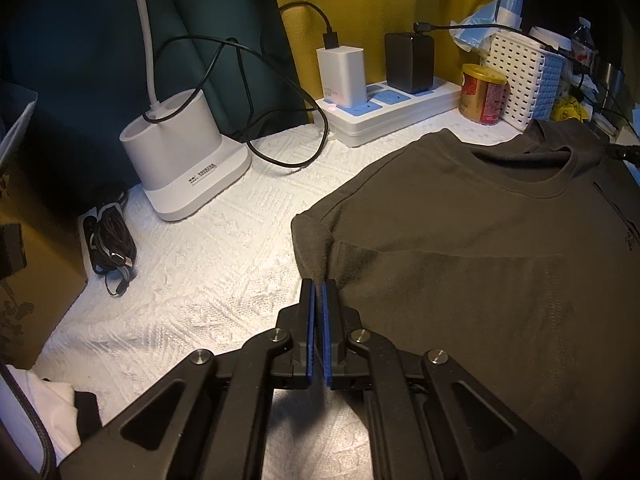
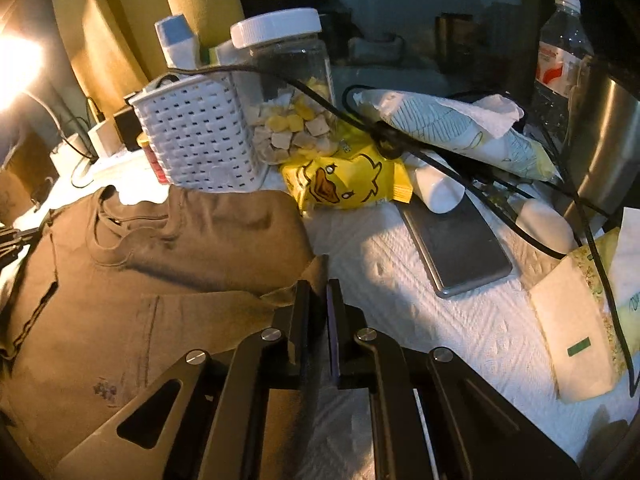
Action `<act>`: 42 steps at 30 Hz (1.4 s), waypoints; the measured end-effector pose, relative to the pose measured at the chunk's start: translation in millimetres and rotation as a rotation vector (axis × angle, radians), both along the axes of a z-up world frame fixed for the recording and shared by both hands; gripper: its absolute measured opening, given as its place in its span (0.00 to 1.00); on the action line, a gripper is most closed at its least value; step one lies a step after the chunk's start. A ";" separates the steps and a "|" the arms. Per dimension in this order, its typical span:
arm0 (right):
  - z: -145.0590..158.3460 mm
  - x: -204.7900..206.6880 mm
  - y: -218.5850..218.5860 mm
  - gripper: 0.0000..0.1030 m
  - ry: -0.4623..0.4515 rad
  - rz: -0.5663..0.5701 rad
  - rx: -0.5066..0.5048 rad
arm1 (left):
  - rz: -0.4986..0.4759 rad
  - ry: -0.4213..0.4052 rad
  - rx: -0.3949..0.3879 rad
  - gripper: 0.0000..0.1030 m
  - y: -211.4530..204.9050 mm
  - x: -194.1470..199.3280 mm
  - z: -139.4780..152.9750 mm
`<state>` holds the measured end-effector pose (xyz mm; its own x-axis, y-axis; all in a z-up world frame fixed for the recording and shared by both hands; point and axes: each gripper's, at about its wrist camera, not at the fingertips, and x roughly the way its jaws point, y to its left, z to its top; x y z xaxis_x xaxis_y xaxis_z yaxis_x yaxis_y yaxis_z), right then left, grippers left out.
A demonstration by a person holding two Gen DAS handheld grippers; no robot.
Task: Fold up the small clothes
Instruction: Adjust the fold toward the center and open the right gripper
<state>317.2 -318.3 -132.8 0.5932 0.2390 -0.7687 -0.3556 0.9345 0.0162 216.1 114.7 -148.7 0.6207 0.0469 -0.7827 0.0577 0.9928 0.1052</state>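
Left gripper [image 1: 319, 286] closed at T-shirt [image 1: 480, 248] sleeve edge, grasp unconfirmed; right gripper [image 2: 319, 286] pinches opposite sleeve. Advice: lift together, fold inward, avoid cables [image 2: 440, 152].

Open surface [image 1: 208, 280] at 9 o'clock of shirt [image 1: 480, 260] — lamp base [image 1: 184, 160], power strip [image 1: 392, 112], basket [image 1: 528, 80] crowd 12 o'clock edge.

Location: home desk or bedside table, as I see it through both wrist cameras.
Evidence: power strip [image 1: 394, 110] with chargers, lamp base [image 1: 182, 152], curtain [image 1: 80, 60], snack jar [image 2: 286, 88], water bottle [image 2: 562, 56], phone [image 2: 456, 250], towel [image 1: 216, 264] as table cover.
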 end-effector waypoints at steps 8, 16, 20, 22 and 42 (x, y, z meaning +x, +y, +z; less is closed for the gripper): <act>7.6 -7.9 5.9 0.15 -0.013 0.008 -0.046 | 0.035 0.005 -0.006 0.04 4.1 -10.2 11.5; 24.2 -48.2 11.5 0.39 -0.056 0.040 -0.080 | 0.025 0.004 -0.034 0.39 -9.1 -55.3 25.0; 26.7 -70.1 16.1 0.40 -0.054 0.063 -0.092 | 0.035 -0.004 -0.077 0.59 -15.4 -74.5 26.1; 26.7 -79.3 20.8 0.40 -0.049 0.075 -0.101 | 0.033 -0.002 -0.083 0.59 -20.3 -82.0 25.1; -4.9 -168.4 40.3 0.40 0.030 0.127 -0.216 | -0.112 0.089 -0.068 0.59 -66.6 -134.1 3.7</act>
